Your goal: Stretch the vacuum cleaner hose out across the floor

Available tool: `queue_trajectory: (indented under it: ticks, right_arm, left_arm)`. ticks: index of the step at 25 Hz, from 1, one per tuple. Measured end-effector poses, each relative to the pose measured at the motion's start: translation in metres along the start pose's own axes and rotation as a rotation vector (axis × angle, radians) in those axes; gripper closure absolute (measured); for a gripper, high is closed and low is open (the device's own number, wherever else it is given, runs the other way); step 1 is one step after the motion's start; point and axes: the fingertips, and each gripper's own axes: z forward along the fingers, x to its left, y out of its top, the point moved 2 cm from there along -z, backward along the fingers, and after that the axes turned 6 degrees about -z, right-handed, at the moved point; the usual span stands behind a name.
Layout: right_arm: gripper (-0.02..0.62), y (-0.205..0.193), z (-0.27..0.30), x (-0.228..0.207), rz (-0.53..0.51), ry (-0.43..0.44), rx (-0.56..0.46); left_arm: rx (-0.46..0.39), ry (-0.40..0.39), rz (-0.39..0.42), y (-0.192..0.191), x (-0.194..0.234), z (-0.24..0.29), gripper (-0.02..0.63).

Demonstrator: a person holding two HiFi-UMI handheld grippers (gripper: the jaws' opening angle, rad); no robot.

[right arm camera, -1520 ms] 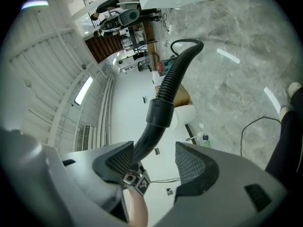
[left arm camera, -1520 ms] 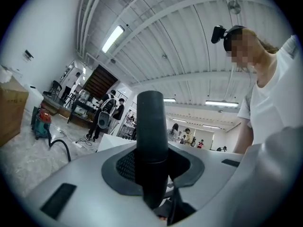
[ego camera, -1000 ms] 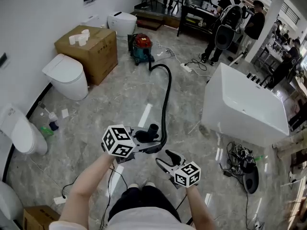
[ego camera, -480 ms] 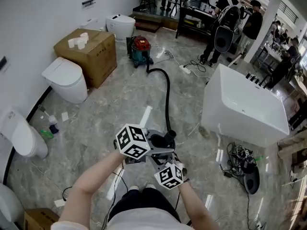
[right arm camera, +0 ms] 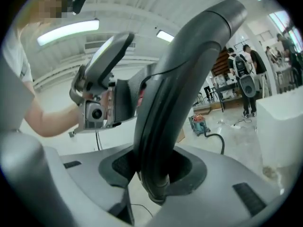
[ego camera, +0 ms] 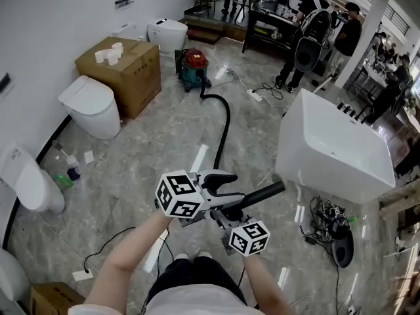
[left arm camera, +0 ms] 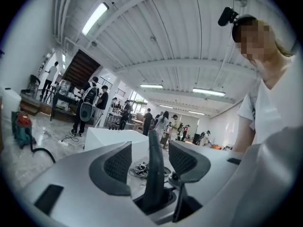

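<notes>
The hose (ego camera: 225, 120) is running from the vacuum (ego camera: 195, 67) over the floor (ego camera: 144, 149) in one curve, with its stiff end lifted in front of me. My right gripper (right arm camera: 154, 171) has just been closing and is clamping that end. My left gripper (left arm camera: 150, 161) has just been opening, jaws apart around the end, pads off it. I'm judging this a handover. Next I'm needing to pull away from the vacuum, straightening the curve.

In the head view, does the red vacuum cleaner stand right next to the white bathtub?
No, the red vacuum cleaner stands close to the cardboard box, with open floor between it and the white bathtub.
</notes>
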Motion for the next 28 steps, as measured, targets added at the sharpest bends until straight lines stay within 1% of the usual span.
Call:
queue_trajectory:
  ticks: [2,4,6,9,10,12,15,18,21,23,25,27,28]
  right_arm:
    - [0.434,0.005,-0.008,-0.008,0.103,0.006,-0.044]
    - [0.434,0.012,-0.015,-0.014,0.230,0.022,-0.110]
    - [0.433,0.020,-0.022,-0.017,0.356,0.042,-0.184]
    - [0.433,0.032,-0.031,-0.024,0.524,0.070,-0.285]
    - [0.433,0.036,-0.035,-0.028,0.570,0.077,-0.316]
    - [0.431,0.045,-0.041,-0.036,0.626,0.088,-0.367]
    - [0.430,0.050,-0.048,-0.042,0.722,0.097,-0.412]
    - [0.426,0.057,-0.053,-0.037,0.817,0.126,-0.454]
    - [0.422,0.066,-0.052,-0.026,0.890,0.165,-0.489]
    - [0.420,0.070,-0.050,-0.020,0.942,0.174,-0.515]
    - [0.417,0.073,-0.052,-0.018,0.979,0.169,-0.535]
    - [0.416,0.074,-0.057,-0.019,1.020,0.165,-0.560]
    - [0.416,0.074,-0.060,-0.020,1.039,0.163,-0.574]
  left_arm:
    - [0.015,0.035,0.008,-0.005,0.009,-0.014,0.364]
    - [0.020,0.073,-0.027,-0.017,0.019,-0.029,0.350]
    - [0.027,0.117,-0.071,-0.035,0.029,-0.046,0.346]
    - [0.090,0.173,-0.103,-0.073,0.035,-0.067,0.333]
    - [0.114,0.178,-0.113,-0.086,0.034,-0.071,0.329]
    - [0.157,0.178,-0.131,-0.111,0.031,-0.078,0.312]
    - [0.213,0.182,-0.132,-0.143,0.025,-0.085,0.293]
    - [0.257,0.213,-0.104,-0.165,0.025,-0.085,0.284]
    - [0.274,0.263,-0.026,-0.172,0.032,-0.084,0.282]
    - [0.282,0.281,0.033,-0.172,0.036,-0.084,0.282]
    - [0.276,0.318,0.090,-0.167,0.042,-0.084,0.282]
    - [0.250,0.374,0.142,-0.159,0.049,-0.085,0.282]
    - [0.235,0.390,0.160,-0.156,0.051,-0.085,0.282]
